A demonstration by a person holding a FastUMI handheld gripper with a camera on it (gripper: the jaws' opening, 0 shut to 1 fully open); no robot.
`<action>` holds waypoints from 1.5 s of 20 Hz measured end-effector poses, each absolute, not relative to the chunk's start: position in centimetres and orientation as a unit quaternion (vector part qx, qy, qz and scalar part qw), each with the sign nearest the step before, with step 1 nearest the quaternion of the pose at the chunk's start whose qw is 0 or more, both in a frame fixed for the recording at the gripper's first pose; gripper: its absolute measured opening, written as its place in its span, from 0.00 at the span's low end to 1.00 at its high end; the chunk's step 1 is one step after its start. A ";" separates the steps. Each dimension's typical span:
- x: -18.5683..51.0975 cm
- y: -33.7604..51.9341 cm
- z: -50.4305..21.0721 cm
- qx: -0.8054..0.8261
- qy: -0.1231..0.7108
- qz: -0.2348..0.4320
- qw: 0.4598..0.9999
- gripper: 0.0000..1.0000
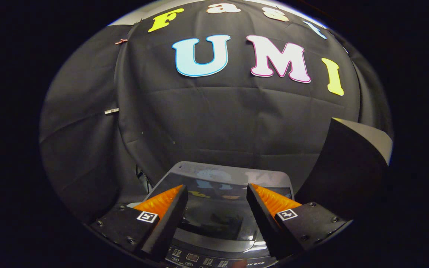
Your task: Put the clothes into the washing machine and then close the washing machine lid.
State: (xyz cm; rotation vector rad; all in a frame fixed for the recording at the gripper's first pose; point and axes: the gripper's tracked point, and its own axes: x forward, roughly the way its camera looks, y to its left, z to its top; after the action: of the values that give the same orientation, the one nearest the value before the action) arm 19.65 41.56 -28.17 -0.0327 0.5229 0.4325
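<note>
Item: black cloth wall (pixel 88 156). It draped the far side of the booth and filled the left of the scene, creased, with a small pale clip (pixel 111 111) pinned to it at mid height and a smaller clip (pixel 121 41) higher up.

Item: gripper (pixel 217 195). It was held above the near edge of the washing machine, its two fingers spread well apart with nothing between them. The left finger (pixel 162 208) and the right finger (pixel 270 206) each carried a small square marker near its base.

Item: washing machine (pixel 220 175). A grey top-loader, it stood just below and ahead of the fingers, against the foot of the cloth wall. Its lid (pixel 218 216) lay flat and shut, the dark glossy panel showing in the gap between the fingers and reflecting the wall behind. The control panel (pixel 199 258), with small buttons and a display, ran along the nearest edge, under the fingers.

Item: clothes. None could be made out; whether any lay under the shut lid could not be told.

Item: dark box-shaped object (pixel 348 167). It stood to the right of the machine, with a pale upper face.
</note>
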 end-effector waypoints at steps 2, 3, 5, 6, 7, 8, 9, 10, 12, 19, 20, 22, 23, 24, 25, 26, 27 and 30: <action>18.6 41.4 -28.6 0.000 0.264 0.216 0.940 1.00; 18.0 41.4 -28.6 0.005 0.268 0.217 0.939 1.00; 16.9 41.7 -28.1 0.015 0.263 0.225 0.938 1.00; 16.5 41.8 -27.5 0.016 0.255 0.229 0.939 1.00; 16.3 41.6 -27.0 0.015 0.247 0.229 0.941 1.00; 16.1 41.5 -26.4 0.016 0.239 0.229 0.944 1.00; 15.8 41.3 -25.9 0.019 0.231 0.229 0.946 1.00; 15.6 41.0 -25.1 0.022 0.220 0.227 0.948 1.00; 15.3 40.4 -23.9 0.025 0.201 0.222 0.954 0.99; 14.1 38.6 -19.8 0.022 0.167 0.212 0.963 0.99; 14.0 38.2 -18.9 0.022 0.157 0.210 0.965 0.99; 13.6 37.4 -17.2 0.022 0.140 0.206 0.968 0.99; 13.2 37.1 -16.2 0.021 0.132 0.205 0.970 0.99; 12.8 36.8 -15.0 0.020 0.121 0.204 0.971 0.99; 12.4 36.4 -13.7 0.021 0.108 0.203 0.973 0.99; 12.0 35.9 -12.3 0.024 0.094 0.203 0.974 0.99; 11.5 35.4 -11.4 0.024 0.084 0.202 0.976 0.99; 10.0 33.8 -8.3 0.032 0.058 0.201 0.977 0.99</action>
State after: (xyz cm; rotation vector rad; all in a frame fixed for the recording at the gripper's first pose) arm 9.97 33.78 -8.30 0.0646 0.1171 0.4059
